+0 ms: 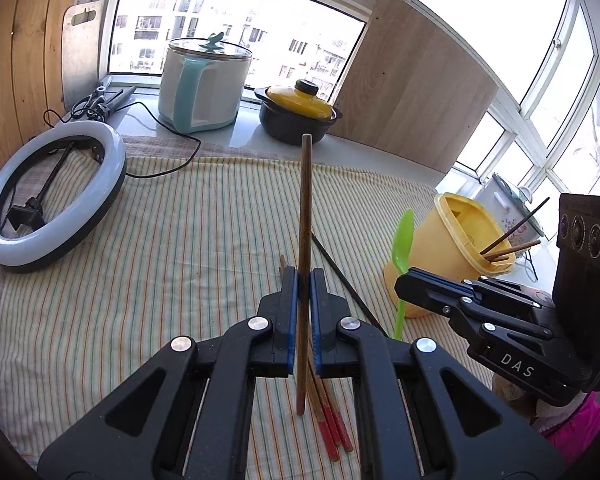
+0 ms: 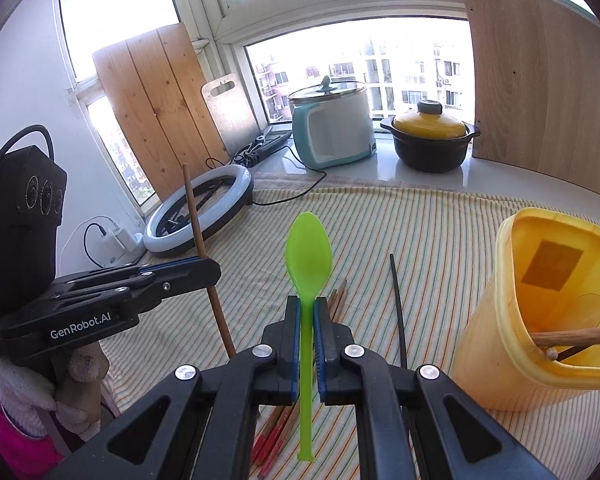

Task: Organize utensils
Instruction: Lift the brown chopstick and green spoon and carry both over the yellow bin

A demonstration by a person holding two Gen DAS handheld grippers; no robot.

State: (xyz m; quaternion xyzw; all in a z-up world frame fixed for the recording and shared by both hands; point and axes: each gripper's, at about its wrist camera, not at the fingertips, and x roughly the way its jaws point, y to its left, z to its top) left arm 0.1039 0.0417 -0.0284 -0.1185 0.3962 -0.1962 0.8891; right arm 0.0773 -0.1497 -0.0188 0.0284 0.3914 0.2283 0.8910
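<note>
My left gripper is shut on a brown wooden chopstick that stands nearly upright above the striped cloth. My right gripper is shut on a green plastic spoon, bowl up. Each gripper shows in the other's view: the right one with the spoon, the left one with the chopstick. A yellow plastic holder on the right has a few chopsticks in it. Red-tipped chopsticks and one black chopstick lie on the cloth below.
A ring light lies at the left on the striped cloth. On the sill stand a teal and white cooker and a black pot with yellow lid. Wooden boards lean against the window. A gloved hand holds the left gripper.
</note>
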